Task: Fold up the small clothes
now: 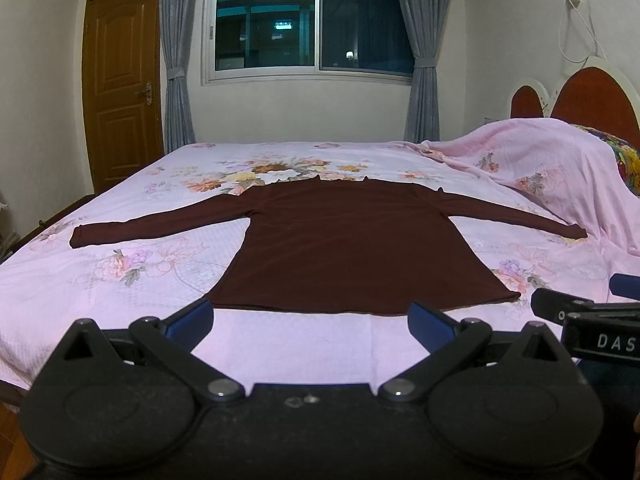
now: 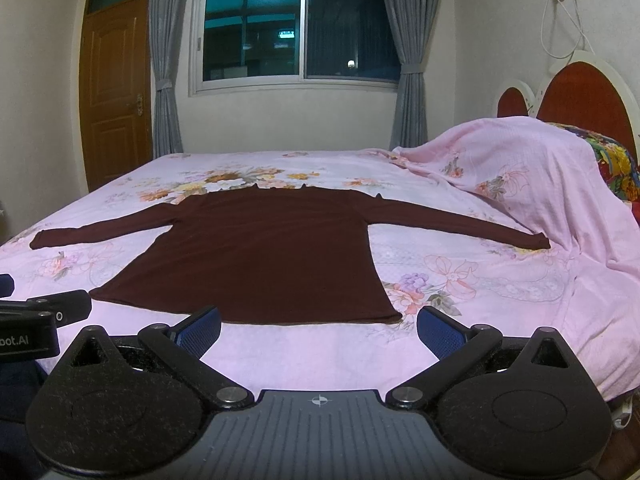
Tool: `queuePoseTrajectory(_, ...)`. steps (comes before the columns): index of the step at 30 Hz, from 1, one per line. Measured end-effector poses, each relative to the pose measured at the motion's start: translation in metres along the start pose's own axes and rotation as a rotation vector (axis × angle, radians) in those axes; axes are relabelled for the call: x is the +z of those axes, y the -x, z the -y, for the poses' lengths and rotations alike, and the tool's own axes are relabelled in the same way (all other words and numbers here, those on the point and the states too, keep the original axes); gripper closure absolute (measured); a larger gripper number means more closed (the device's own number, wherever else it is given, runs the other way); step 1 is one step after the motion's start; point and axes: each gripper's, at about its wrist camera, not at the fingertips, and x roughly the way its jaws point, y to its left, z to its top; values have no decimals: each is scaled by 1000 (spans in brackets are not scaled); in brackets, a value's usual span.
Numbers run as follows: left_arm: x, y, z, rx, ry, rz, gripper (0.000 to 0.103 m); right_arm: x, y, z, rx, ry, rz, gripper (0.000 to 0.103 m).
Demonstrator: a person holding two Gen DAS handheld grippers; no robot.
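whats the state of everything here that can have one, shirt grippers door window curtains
maroon shirt: spread flat on the bed, sleeves out, unfolded
left gripper: open, empty
right gripper: open, empty
door: shut
window: shut as far as shown
curtains: tied back
pink sheet: spread over the bed

You're in a home bedroom.
You face a bed [image 1: 120,280] with floral pink sheet, padded headboard [image 1: 592,96], curtained window [image 1: 308,24] and wooden door [image 1: 120,92].
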Motion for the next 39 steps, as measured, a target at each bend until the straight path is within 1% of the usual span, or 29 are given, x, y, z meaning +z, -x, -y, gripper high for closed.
queuePoseTrajectory(19, 3, -2, -3, -11, -12, 3, 0, -2, 1, -3, 4, 6, -9, 0)
queuePoseTrajectory(21, 3, -3, -6, 3, -14, 5, 0, -2, 0, -2, 2, 5, -13, 0)
queuePoseTrajectory(24, 7, -10, -15, 17, 2, -18, 0, 0, -4, 0, 10, 2, -20, 0)
queuePoseTrajectory(25, 10, -12, -18, 31, 15, -34, 0, 2, -5, 1, 12, 7, -13, 0)
queuePoseTrajectory(26, 14, -15, -21, 21, 30, -50, 0, 5, -8, 2, 15, 14, -5, 0)
queuePoseTrajectory(27, 17, -15, -24, -18, 46, -52, 0, 9, -11, 3, 21, 15, 1, 0)
queuePoseTrajectory(28, 24, -18, -26, -53, 55, -44, 0, 14, -17, 4, 28, 11, 5, 0)
queuePoseTrajectory(29, 30, -20, -23, -63, 42, -35, 0, 20, -26, 6, 33, 8, 8, 0)
queuePoseTrajectory(31, 45, -34, -19, -43, 7, 3, 0, 35, -46, 6, 16, 28, 31, 0)
queuePoseTrajectory(33, 58, -55, -21, -38, 11, 24, 0, 51, -71, 7, 10, 33, 39, 0)
queuePoseTrajectory(35, 72, -83, -32, -63, 48, 18, 0, 65, -92, 10, 24, 17, 43, 0)
queuePoseTrajectory(37, 85, -111, -48, -62, 82, 12, 0, 77, -112, 10, 24, 19, 44, 0)
queuePoseTrajectory(38, 89, -120, -54, -55, 91, 13, 0, 82, -123, 9, 37, 25, 37, 0)
queuePoseTrajectory(39, 94, -131, -61, -63, 96, 15, 0, 87, -130, 9, 47, 29, 35, 0)
